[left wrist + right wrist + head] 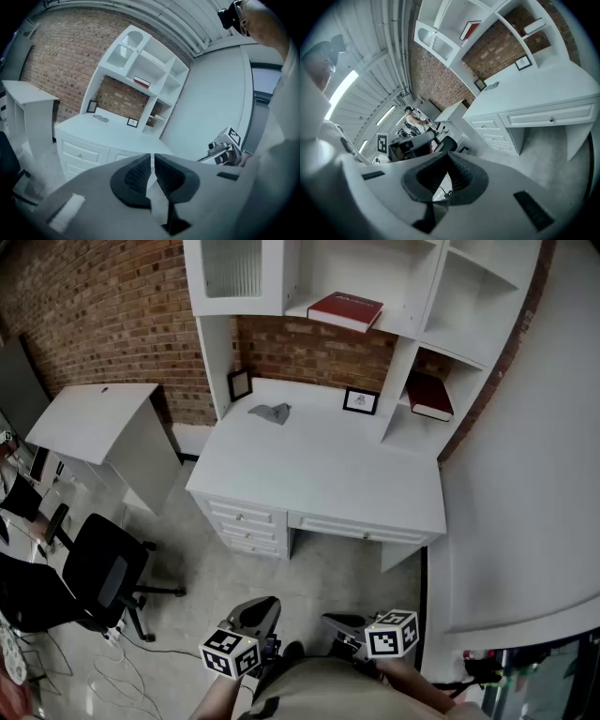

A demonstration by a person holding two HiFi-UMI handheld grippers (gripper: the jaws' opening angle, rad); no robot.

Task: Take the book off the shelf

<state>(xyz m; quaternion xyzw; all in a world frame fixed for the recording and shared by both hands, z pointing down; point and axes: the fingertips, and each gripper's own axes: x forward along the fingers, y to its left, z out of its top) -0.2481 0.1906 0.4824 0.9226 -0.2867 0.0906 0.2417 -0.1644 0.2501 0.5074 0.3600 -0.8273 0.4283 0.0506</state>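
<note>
I hold both grippers low and close in front of my body, side by side, tipped slightly downward. My left gripper [260, 612] has its jaws together with nothing between them, and my right gripper [339, 624] is the same, pinched closed and empty. Well ahead stands the white desk [319, 474]. On the shelf [403, 324] above it a red book [345, 310] lies flat — a second red book [430, 397] leans in a lower cubby to the right, both far from my grippers.

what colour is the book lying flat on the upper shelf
Dark red with a white page edge; the book shows best in the head view.
</note>
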